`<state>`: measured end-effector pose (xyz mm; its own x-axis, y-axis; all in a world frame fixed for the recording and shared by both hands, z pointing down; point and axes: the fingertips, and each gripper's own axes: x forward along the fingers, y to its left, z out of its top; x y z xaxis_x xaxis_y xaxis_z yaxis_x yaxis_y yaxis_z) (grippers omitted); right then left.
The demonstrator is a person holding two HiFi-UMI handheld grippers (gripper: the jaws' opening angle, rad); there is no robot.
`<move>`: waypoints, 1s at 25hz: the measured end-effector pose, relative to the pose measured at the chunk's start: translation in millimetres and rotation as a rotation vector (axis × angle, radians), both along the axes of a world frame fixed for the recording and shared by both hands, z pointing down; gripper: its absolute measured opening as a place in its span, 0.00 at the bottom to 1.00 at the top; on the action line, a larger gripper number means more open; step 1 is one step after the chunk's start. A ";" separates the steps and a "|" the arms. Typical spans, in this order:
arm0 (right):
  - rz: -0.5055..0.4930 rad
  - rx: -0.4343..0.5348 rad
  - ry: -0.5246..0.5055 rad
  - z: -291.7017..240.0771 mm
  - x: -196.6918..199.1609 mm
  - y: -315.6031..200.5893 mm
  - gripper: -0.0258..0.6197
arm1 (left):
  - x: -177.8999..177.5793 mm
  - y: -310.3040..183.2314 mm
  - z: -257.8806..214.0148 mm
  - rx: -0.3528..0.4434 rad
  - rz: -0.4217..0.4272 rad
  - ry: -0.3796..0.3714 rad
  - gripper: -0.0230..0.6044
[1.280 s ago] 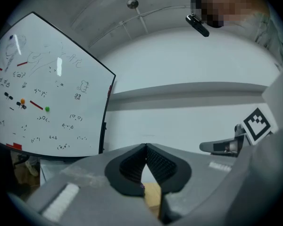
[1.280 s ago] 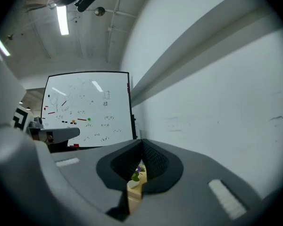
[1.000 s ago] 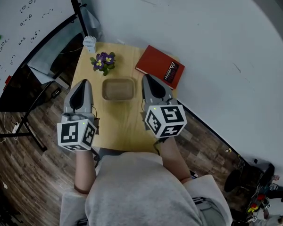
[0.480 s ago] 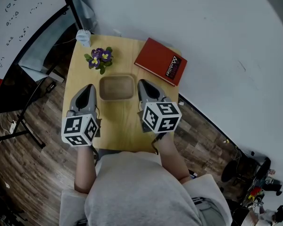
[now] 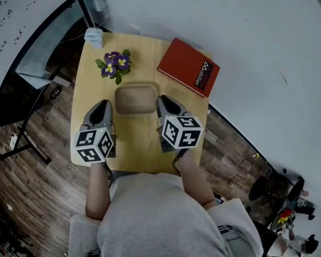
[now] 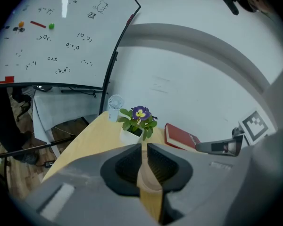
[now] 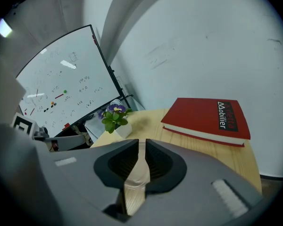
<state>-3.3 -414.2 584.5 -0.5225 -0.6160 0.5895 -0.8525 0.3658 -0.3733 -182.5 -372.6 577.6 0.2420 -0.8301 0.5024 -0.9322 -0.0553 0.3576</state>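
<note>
A shallow brown tray lies mid-table between my two grippers. My left gripper hovers just left of it, jaws shut with nothing between them. In the left gripper view, the left gripper shows a thin slit, with the tray's rim behind it. My right gripper sits at the tray's right side, also shut and holding nothing. In its own view, the right gripper has the tray's edge behind the slit.
A potted purple flower stands behind the tray, with a small white fan at the table's far left corner. A red book lies far right. The wooden table abuts a white wall; a whiteboard stands left.
Both grippers have tilted down from facing the wall and whiteboard to facing the table. In the head view they drew slightly nearer the person, still flanking the tray.
</note>
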 end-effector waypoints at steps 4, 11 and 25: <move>0.015 -0.048 0.014 18.5 2.1 0.4 0.14 | 2.3 -3.2 16.5 -0.043 0.008 0.025 0.15; 0.015 -0.109 0.033 42.0 2.8 1.6 0.22 | 13.9 -10.7 36.4 -0.105 0.056 0.060 0.31; 0.009 -0.151 0.055 63.3 -9.4 -2.7 0.26 | 33.1 -14.8 67.6 -0.209 0.130 0.071 0.42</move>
<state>-12.7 -416.9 647.8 -0.4816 -0.5227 0.7034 -0.8763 0.3015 -0.3758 -149.4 -387.4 645.2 0.3803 -0.6695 0.6380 -0.8944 -0.0906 0.4380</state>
